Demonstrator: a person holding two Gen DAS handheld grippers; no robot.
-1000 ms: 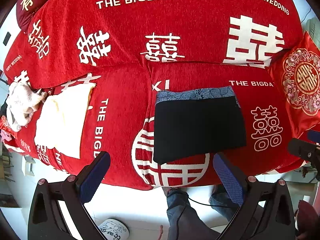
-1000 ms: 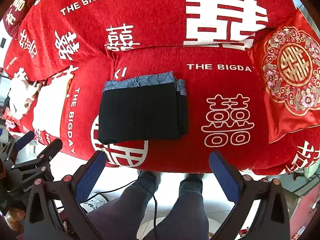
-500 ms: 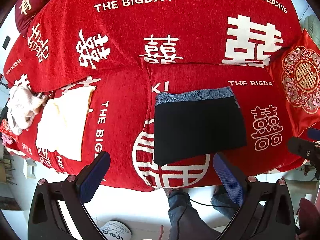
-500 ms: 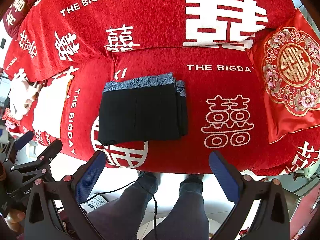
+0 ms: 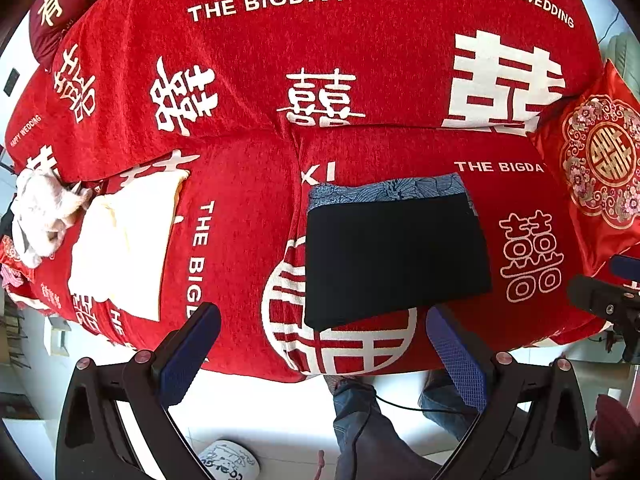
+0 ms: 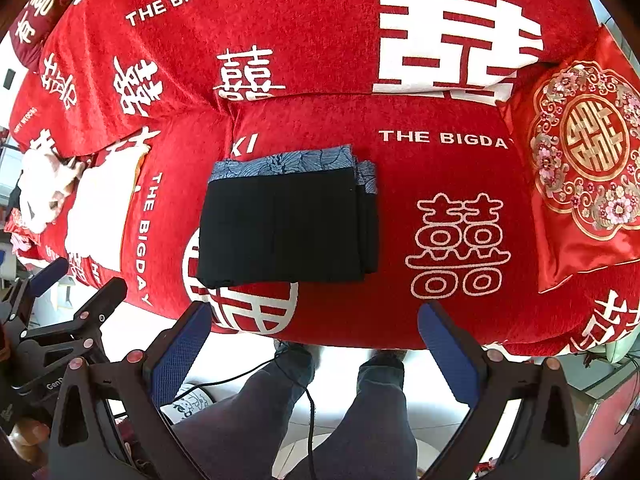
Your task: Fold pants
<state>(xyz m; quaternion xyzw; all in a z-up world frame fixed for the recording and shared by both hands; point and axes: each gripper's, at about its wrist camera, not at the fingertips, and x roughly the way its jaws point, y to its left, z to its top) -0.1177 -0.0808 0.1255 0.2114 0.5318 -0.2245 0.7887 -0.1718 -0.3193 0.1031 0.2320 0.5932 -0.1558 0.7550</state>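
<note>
Starting at the far left of the sofa [image 5: 248,208], we see a crumpled pale garment [image 5: 40,216] and, just beside it, a folded cream cloth [image 5: 124,240] lying on the red cover. Neither belongs to our job. Near the bottom left of the left wrist view, our left gripper [image 5: 320,356] hangs off the front edge of the seat with its jaws spread wide and nothing between the blue pads.

Moving to the middle, the pants [image 6: 288,224] lie flat on the seat cushion as a compact black rectangle, with a blue patterned band along the far edge and stacked layers showing at their right side. They rest partly over the round white emblem on the cover. We judge them already folded, or nearly so.

They look light and limp to us, a soft cloth that will sag and slide open if we lift one layer alone. The cover seems napped, so dragging may ruck the stack. If we take hold again, we would pinch through all layers at the near corners, or along the thick right edge, one gripper to each end.

Further right, our right gripper [image 6: 316,344] is likewise wide open and empty, clear of the cloth. At the far right an embroidered red cushion [image 6: 580,168] leans by the backrest
</note>
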